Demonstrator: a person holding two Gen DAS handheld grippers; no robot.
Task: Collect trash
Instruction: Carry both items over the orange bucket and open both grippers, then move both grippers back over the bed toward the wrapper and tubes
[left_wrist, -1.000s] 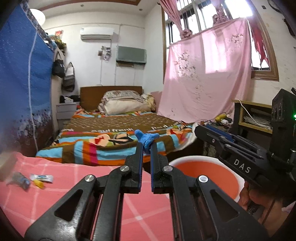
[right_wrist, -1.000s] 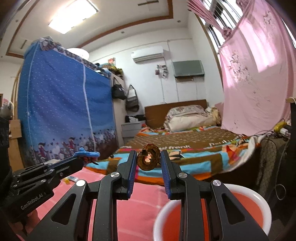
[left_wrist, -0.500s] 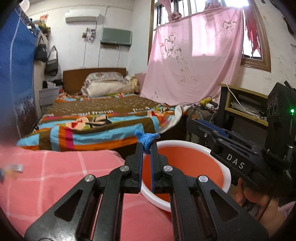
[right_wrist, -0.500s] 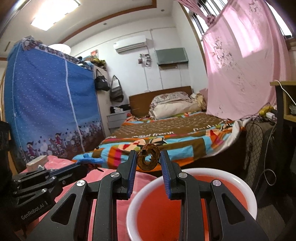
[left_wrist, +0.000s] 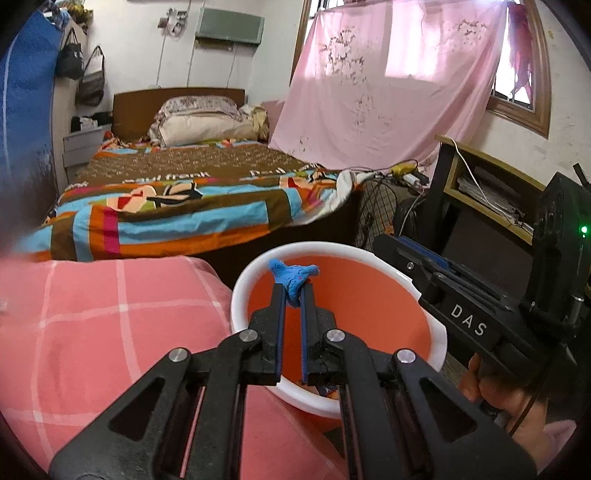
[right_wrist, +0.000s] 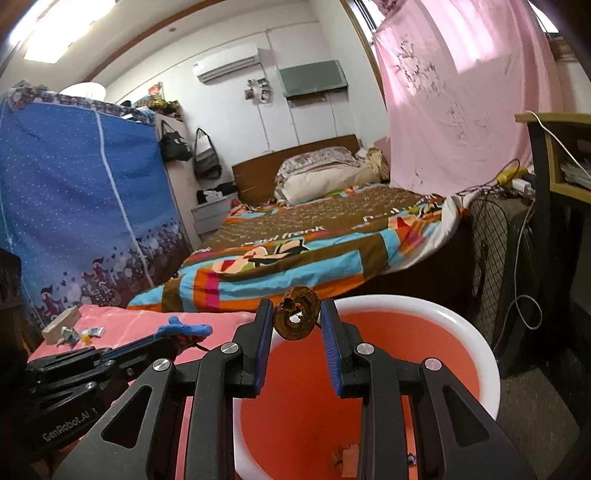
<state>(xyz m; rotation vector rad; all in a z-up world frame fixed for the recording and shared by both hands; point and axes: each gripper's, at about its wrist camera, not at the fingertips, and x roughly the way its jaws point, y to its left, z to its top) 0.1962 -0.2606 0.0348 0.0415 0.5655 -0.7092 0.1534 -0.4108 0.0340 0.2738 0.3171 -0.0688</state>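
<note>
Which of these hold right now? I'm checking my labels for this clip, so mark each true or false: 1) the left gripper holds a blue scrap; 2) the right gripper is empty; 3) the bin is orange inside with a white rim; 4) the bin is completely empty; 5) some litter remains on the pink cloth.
1) True: the left gripper is shut on the blue scrap.
2) False: the right gripper is shut on a brown ring-shaped scrap.
3) True: the bin is orange inside with a white rim.
4) False: small bits lie at its bottom.
5) True: litter lies at the far end of the pink cloth.
</note>
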